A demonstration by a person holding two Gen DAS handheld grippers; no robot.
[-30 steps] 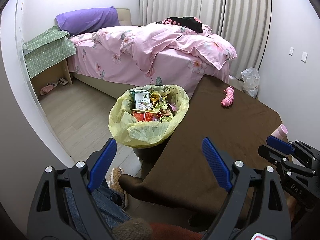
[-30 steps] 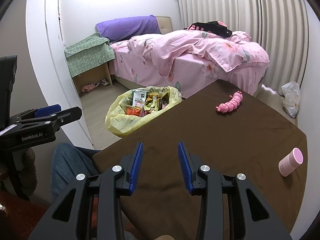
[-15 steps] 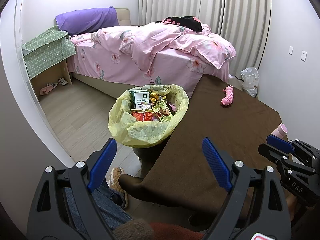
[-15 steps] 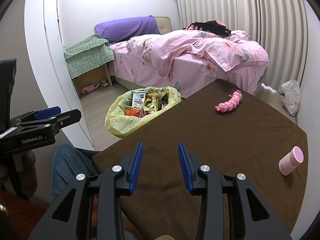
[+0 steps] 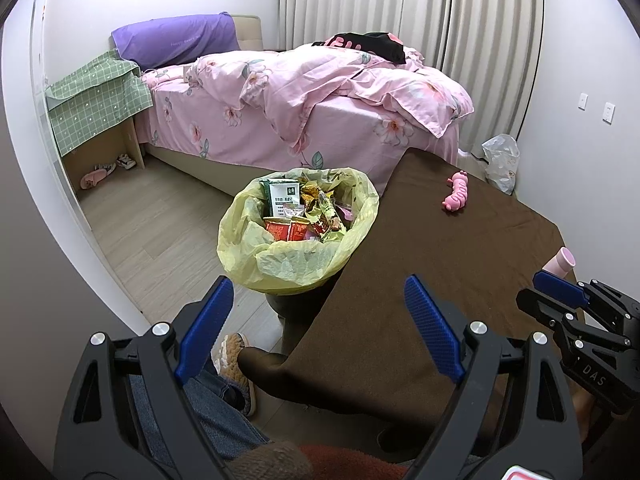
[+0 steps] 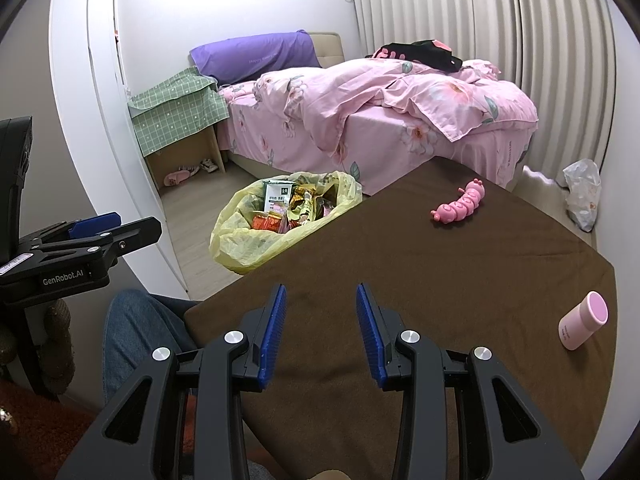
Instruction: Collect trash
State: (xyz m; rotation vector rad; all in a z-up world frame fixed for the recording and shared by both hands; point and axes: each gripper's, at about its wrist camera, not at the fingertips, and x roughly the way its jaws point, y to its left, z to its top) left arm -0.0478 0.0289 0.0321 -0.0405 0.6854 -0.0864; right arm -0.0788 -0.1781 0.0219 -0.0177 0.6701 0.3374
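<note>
A dark bin lined with a yellow bag (image 5: 280, 258) stands on the floor by the table's left edge, filled with snack wrappers (image 5: 304, 216); it also shows in the right wrist view (image 6: 248, 240). My left gripper (image 5: 320, 320) is open wide and empty, near the table's near left corner, short of the bin. My right gripper (image 6: 320, 328) is open and empty over the brown tablecloth (image 6: 440, 280). A pink caterpillar toy (image 6: 460, 204) and a pink bottle (image 6: 582, 320) lie on the table.
A bed with pink bedding (image 5: 320, 96) stands beyond the bin. A green-checked side table (image 5: 96, 108) with shoes under it is at the left. A white plastic bag (image 6: 582, 192) lies on the floor by the curtains. My knee in jeans (image 6: 136, 328) is at the table's near edge.
Both views have shifted very slightly. Both grippers stay open and empty, and nothing on the table has moved.
</note>
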